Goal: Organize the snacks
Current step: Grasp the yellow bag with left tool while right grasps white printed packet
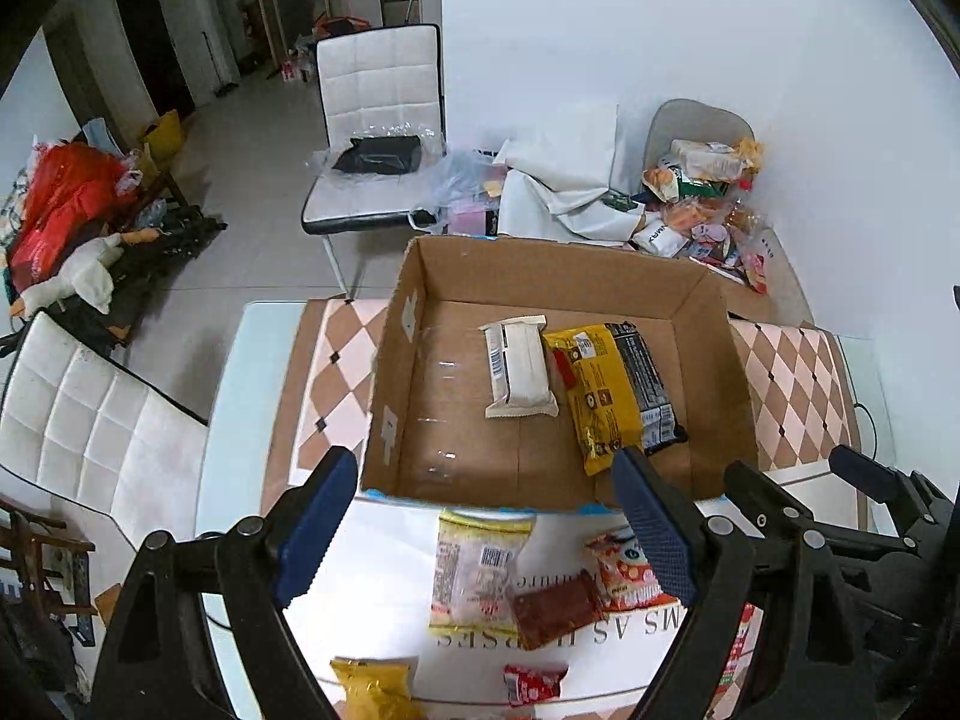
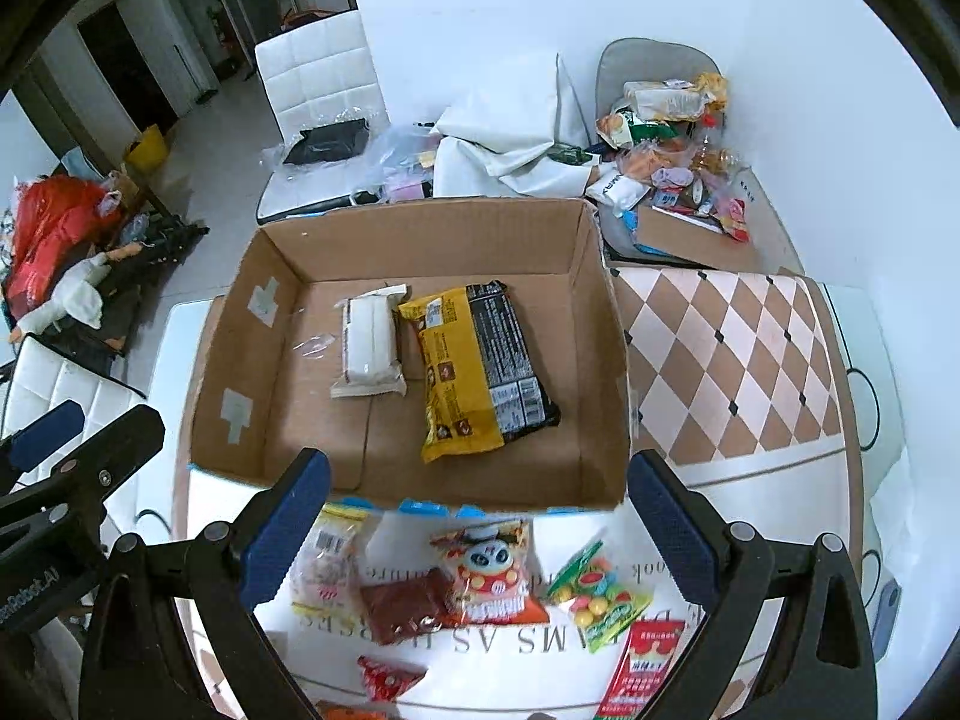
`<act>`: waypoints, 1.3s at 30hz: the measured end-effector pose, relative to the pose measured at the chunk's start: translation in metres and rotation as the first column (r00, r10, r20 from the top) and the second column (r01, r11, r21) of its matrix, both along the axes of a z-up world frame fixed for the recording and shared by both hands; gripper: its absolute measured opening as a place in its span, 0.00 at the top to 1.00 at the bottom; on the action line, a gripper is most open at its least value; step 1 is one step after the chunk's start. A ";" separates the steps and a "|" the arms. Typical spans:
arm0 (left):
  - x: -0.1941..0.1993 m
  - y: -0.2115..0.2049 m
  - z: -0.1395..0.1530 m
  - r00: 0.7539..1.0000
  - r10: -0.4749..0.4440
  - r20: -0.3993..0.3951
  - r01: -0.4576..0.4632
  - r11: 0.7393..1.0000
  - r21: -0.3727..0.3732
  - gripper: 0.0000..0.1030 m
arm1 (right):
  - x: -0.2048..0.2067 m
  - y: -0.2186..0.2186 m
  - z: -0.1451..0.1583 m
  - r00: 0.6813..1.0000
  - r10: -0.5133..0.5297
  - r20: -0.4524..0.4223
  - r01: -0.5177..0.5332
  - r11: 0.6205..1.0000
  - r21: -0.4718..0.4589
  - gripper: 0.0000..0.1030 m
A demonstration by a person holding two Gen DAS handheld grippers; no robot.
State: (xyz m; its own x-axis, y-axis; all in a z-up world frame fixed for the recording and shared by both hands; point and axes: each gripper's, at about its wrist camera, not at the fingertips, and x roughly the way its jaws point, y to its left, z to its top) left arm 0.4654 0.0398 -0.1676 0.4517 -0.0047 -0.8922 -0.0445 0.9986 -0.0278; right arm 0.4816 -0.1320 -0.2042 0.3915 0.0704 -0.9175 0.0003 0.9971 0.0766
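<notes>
An open cardboard box (image 1: pixel 528 267) (image 2: pixel 420 240) stands on the table. Inside lie a white packet (image 1: pixel 519 369) (image 2: pixel 369 348) and a yellow-and-black packet (image 1: pixel 618 396) (image 2: pixel 480 372) side by side. In front of the box are loose snacks: a clear-yellow packet (image 1: pixel 477 576) (image 2: pixel 327 564), a brown packet (image 1: pixel 555 609) (image 2: pixel 402 603), a panda packet (image 2: pixel 489 570), green candy (image 2: pixel 600 594) and a red sachet (image 2: pixel 642 666). My left gripper (image 1: pixel 486 531) (image 2: pixel 90 429) hangs open above them, empty. My right gripper (image 2: pixel 480 534) (image 1: pixel 798 468) is beside it, open and empty too.
A checkered mat (image 2: pixel 726 360) covers the table right of the box. A heap of snack bags (image 2: pixel 666 138) sits on a chair and box at the back right. White chairs (image 1: pixel 378 120) (image 1: pixel 90 420) stand behind and to the left. The white wall is at the right.
</notes>
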 end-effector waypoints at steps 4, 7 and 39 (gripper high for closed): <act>-0.039 0.002 0.005 1.000 0.013 -0.011 -0.013 1.000 0.006 0.16 | -0.026 -0.008 0.012 1.000 0.005 -0.003 -0.005 0.999 0.050 0.02; -0.068 0.005 -0.007 0.997 0.007 -0.072 -0.006 1.000 0.014 0.16 | -0.053 -0.012 0.006 0.999 0.017 -0.047 -0.013 0.996 0.094 0.02; -0.215 0.098 -0.209 0.825 0.080 -0.560 -0.094 0.996 0.004 0.16 | -0.271 -0.004 -0.268 0.715 -0.291 -0.636 0.376 0.927 -0.001 0.01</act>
State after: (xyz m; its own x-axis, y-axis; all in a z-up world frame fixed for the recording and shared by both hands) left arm 0.2502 0.1375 -0.3769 -0.1247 -0.0121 -0.9921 -0.1456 0.9893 0.0062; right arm 0.2105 -0.1361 -0.4725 -0.2350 0.1700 -0.9570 0.4199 0.9057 0.0578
